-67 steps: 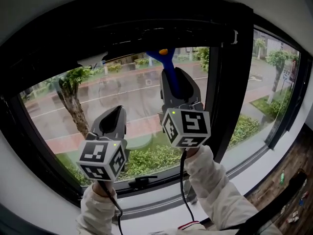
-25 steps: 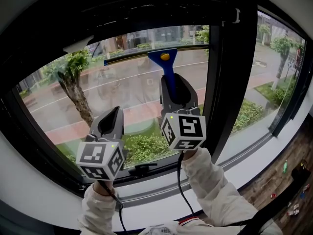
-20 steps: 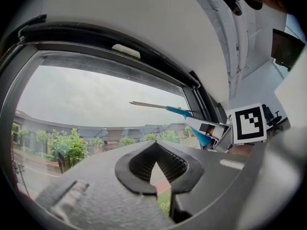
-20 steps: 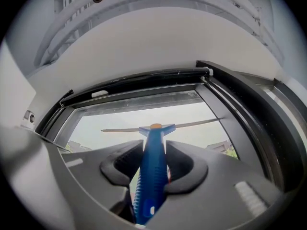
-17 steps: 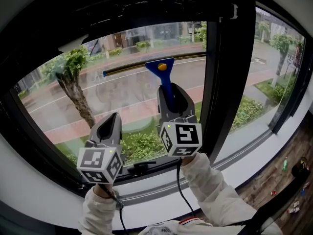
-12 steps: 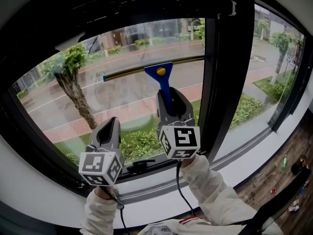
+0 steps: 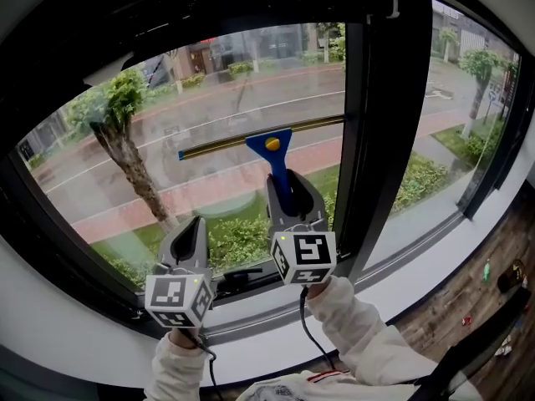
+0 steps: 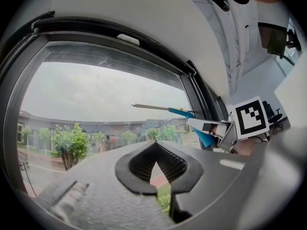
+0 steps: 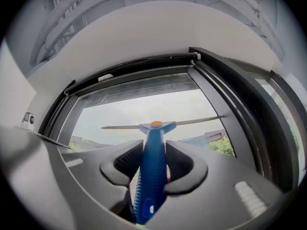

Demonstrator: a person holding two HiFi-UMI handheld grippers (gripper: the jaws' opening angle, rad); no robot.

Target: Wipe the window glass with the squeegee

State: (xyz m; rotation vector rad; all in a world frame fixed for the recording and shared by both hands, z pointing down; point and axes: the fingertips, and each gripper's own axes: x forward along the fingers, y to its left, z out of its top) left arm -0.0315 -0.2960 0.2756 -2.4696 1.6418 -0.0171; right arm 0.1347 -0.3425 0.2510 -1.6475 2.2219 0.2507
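Left tool (image 7: 191, 226) jaws together, empty, low by the right tool (image 7: 288, 186). Right tool clamps the blue squeegee (image 7: 269, 145) by its handle. Its orange-buttoned head sits above the tool, blade lying across the window glass (image 7: 209, 90) mid-pane, slightly tilted.

You're indoors, a storey above street level: the black-framed window (image 7: 386, 140) at 12 o'clock overlooks a road (image 7: 251, 98) and a tree (image 7: 117, 132), with wood floor (image 7: 493, 295) at 4 o'clock.
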